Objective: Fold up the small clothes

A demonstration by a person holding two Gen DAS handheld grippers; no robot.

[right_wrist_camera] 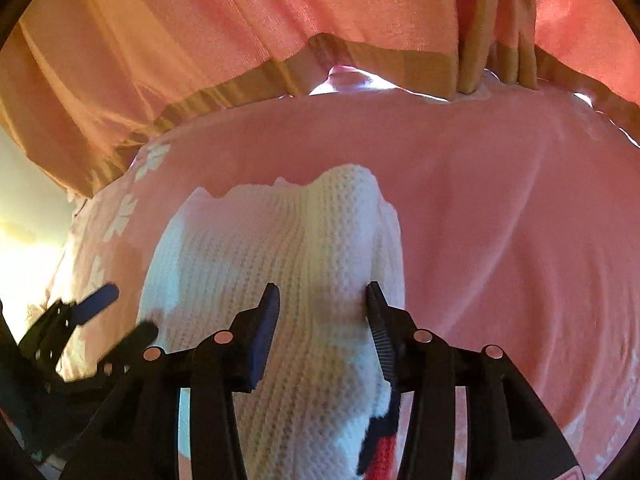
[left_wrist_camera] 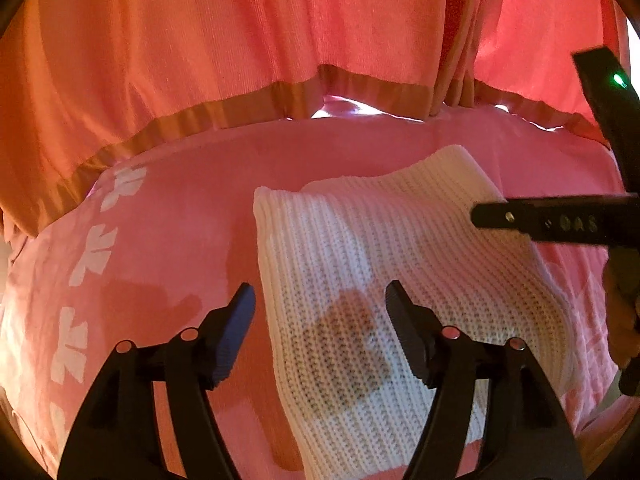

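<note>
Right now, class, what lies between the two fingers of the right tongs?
In the right wrist view, a raised fold of the white knit garment fills the gap of the open right tongs, lying on the pink sheet.

One white knit garment [left_wrist_camera: 360,264] lying on one pink sheet [left_wrist_camera: 180,184]. One orange curtain [left_wrist_camera: 200,40] hanging behind. Two grippers showing: left gripper [left_wrist_camera: 320,308], right gripper [right_wrist_camera: 322,308]. White flower prints [left_wrist_camera: 94,254] running along sheet edge, at least four showing.

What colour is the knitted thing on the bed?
The knitted garment is white, with a ribbed knit pattern. It shows best in the left wrist view, lying on the pink sheet.
</note>
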